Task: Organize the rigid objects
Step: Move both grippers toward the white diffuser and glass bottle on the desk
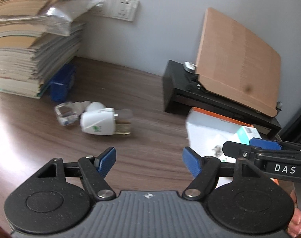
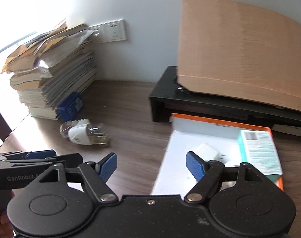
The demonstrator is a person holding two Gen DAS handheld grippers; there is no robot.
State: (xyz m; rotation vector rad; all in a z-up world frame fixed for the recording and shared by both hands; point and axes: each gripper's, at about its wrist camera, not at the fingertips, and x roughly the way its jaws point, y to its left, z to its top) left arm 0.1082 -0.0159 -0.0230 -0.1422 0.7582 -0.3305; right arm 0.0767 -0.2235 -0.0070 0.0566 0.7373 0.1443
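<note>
A white plug-in device [image 1: 97,123] with a clear liquid bottle lies on its side on the wooden desk, next to a clear plastic piece [image 1: 65,114]; both also show in the right wrist view [image 2: 81,134]. A white box with an orange rim [image 2: 190,138] holds a teal carton [image 2: 258,150] and a white adapter [image 2: 207,151]. My left gripper [image 1: 149,159] is open and empty, short of the device. My right gripper [image 2: 151,165] is open and empty over the box's left edge.
A tall stack of papers and books [image 1: 27,45] stands at the back left with a blue box [image 1: 62,83] beside it. A black monitor stand [image 1: 190,91] carries a leaning cardboard sheet [image 1: 235,59]. Wall sockets [image 1: 122,8] are behind.
</note>
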